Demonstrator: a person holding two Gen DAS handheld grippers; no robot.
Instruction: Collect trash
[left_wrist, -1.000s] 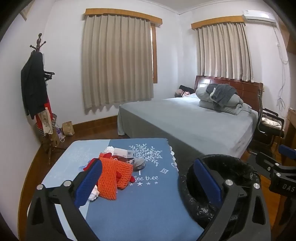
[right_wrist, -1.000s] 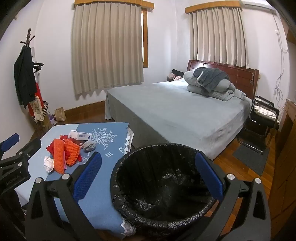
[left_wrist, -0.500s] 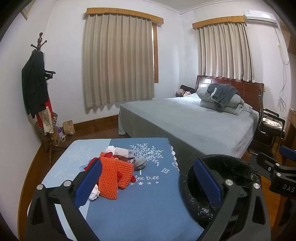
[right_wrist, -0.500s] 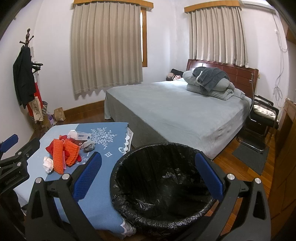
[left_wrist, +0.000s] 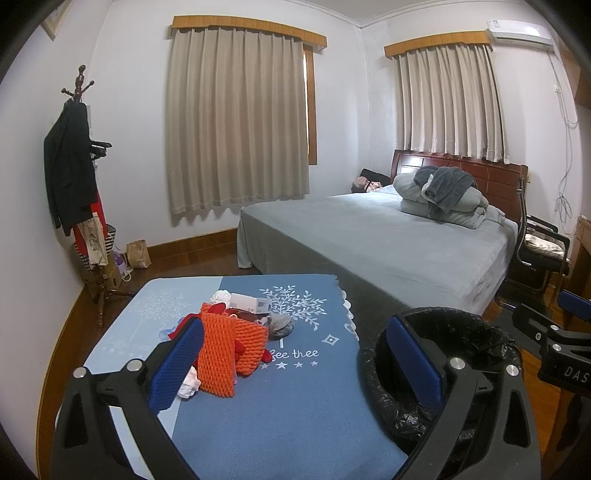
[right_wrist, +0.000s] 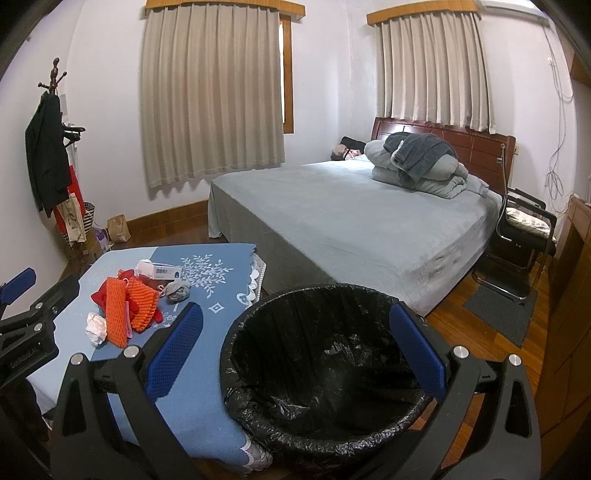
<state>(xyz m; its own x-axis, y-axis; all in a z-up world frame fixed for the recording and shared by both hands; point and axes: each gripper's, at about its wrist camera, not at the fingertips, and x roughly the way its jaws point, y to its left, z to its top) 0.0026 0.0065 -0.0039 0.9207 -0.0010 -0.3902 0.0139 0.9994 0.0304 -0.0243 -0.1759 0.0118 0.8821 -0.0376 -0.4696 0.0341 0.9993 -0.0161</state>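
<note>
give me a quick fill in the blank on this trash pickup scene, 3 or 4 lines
1. The bin beside the table is lined with a ____ plastic bag.
2. The two ribbed foam nets in the trash pile are ____ in colour.
3. The left tongs and right tongs are both ____, holding nothing.
4. The small white box lies at the edge of the pile nearest the ____.

Missing words: black; orange; open; bed

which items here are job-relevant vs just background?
Job:
- orange foam net sleeves
- crumpled white tissue
- small white cardboard box
- grey crumpled wad
- black-lined trash bin

Background:
- grey bed
- wooden coat rack
- black chair
</note>
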